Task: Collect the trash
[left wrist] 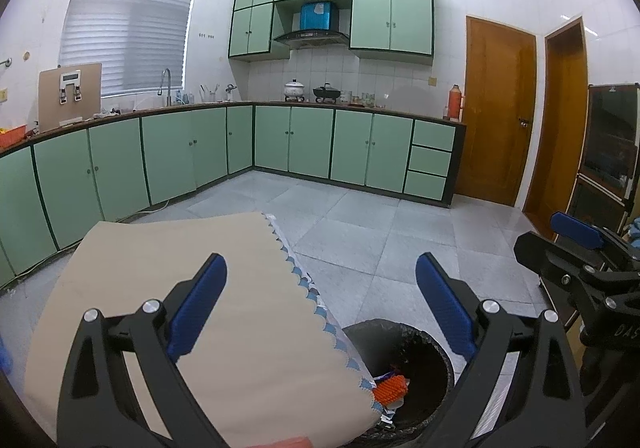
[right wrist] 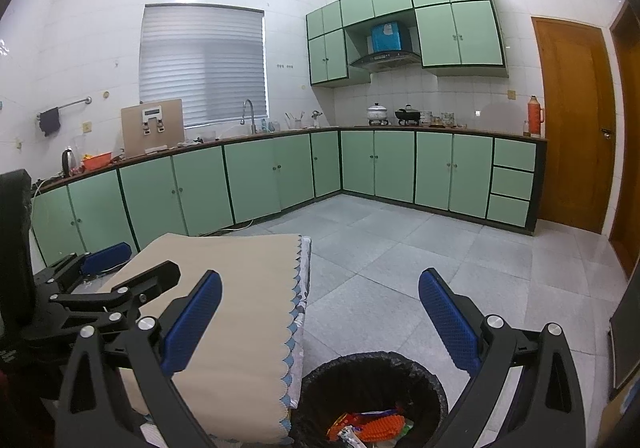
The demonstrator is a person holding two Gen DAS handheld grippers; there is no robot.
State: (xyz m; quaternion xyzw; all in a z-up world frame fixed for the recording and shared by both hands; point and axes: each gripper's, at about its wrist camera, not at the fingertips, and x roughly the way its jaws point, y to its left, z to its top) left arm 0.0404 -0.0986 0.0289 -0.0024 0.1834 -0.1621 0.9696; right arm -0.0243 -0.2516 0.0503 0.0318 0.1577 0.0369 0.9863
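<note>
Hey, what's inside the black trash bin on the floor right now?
Inside the black trash bin lie colourful wrappers and an orange bumpy item. Anything deeper is hidden by that pile, and the beige tablecloth covers part of the bin's rim in the left wrist view.

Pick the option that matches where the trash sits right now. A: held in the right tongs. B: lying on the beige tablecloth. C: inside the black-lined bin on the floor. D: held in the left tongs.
C: the orange piece and wrappers lie inside the black-lined bin, while the left tongs and right tongs are both open and hold nothing.
</note>
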